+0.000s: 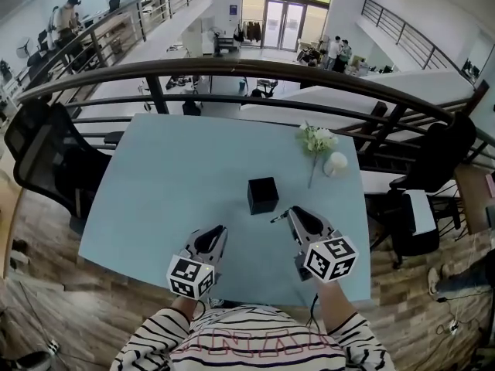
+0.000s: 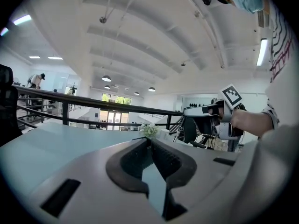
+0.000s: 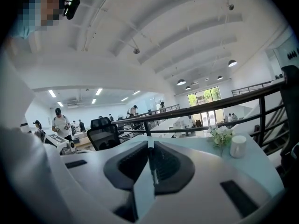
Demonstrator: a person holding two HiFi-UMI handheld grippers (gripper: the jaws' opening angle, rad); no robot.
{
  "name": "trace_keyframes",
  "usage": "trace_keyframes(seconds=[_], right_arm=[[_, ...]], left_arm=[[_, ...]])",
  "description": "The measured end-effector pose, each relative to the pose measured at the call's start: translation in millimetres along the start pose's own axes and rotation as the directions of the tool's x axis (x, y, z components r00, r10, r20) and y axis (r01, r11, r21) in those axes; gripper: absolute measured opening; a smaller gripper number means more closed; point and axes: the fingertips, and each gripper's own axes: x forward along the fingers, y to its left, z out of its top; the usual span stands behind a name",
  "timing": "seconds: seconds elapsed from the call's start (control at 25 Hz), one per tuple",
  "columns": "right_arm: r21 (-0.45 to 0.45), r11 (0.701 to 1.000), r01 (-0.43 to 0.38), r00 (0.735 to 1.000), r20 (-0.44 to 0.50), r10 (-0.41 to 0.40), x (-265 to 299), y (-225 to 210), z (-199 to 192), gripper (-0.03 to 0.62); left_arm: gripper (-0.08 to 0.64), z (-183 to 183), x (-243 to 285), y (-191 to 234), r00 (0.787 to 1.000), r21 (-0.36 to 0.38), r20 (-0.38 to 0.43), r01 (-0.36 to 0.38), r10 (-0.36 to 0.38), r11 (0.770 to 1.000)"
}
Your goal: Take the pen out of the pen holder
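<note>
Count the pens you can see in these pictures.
1: a pen clamped in the jaws of the right gripper, clear of the black pen holder. More could be hidden inside the holder.

The pale blue table (image 1: 170, 176) was mostly bare, with just a little bunch of white flowers (image 1: 317, 139) near the far right corner and a small white cup (image 1: 336, 163) right beside it. A dark metal railing (image 1: 232, 66) curved along the table's far edge. One black office chair (image 1: 46, 161) sat off the left side, and another chair (image 1: 421, 207) off the right. Way past the railing a few people (image 1: 336, 51) stood near glass doors (image 1: 282, 23) – too small to tell more.
</note>
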Motion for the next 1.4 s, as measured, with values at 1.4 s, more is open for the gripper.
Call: trace_keyframes(seconds=[1.4], right_arm=[[0.0, 0.993, -0.118, 0.991, -0.058, 0.118, -112, -37, -65, 0.054]], left_arm=[[0.028, -38, -6, -132, 0.988, -0.017, -0.001, -0.156, 0.156, 0.988]])
